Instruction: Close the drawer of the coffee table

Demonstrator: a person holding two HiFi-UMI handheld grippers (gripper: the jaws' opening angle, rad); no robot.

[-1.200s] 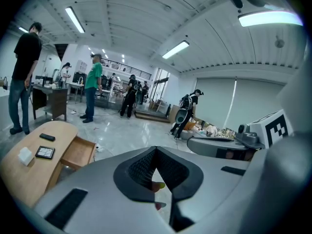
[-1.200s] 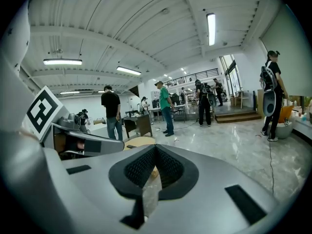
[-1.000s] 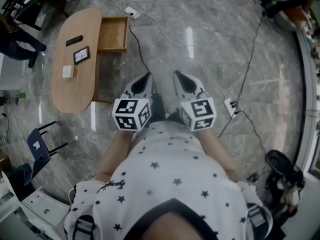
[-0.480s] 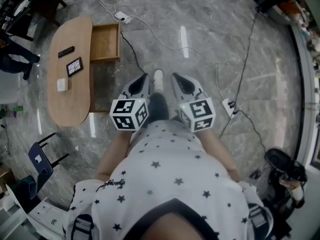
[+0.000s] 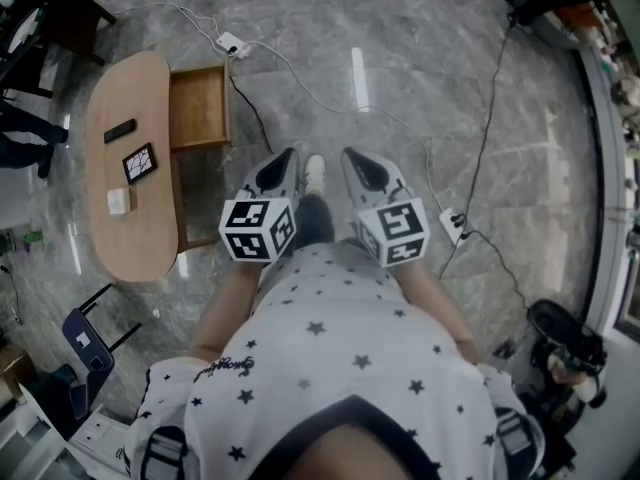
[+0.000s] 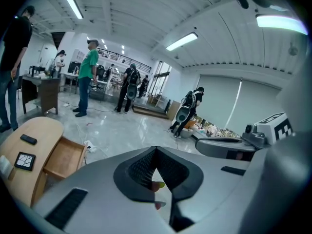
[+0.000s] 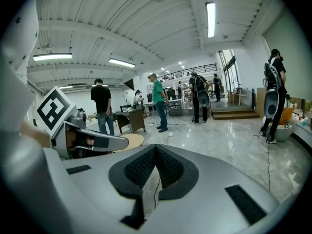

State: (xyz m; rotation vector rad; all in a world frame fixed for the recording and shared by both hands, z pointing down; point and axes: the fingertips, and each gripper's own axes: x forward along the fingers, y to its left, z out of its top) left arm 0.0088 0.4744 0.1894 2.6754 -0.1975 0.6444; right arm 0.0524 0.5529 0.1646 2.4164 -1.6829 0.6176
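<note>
Drawer [image 5: 198, 105], shallow light wood, stands pulled out from the right edge of the oval wooden coffee table [image 5: 140, 223], its inside too small to read. Left gripper [image 5: 283, 165] and right gripper [image 5: 362, 164], jaws pressed together and empty, hang well apart from it.

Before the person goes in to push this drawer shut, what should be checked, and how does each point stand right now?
1. Drawer open, standing out from the coffee table: ok.
2. Left gripper free, jaws together on nothing: ok.
3. Right gripper free, jaws together on nothing: ok.
4. A gripper at the drawer front: not ok; both are well apart from it, over the floor.
5. Way to the drawer free: not ok; a cable from the power strip lies on the floor by the drawer front.
6. Nothing sticking out of the drawer: ok; it looks empty.
</note>
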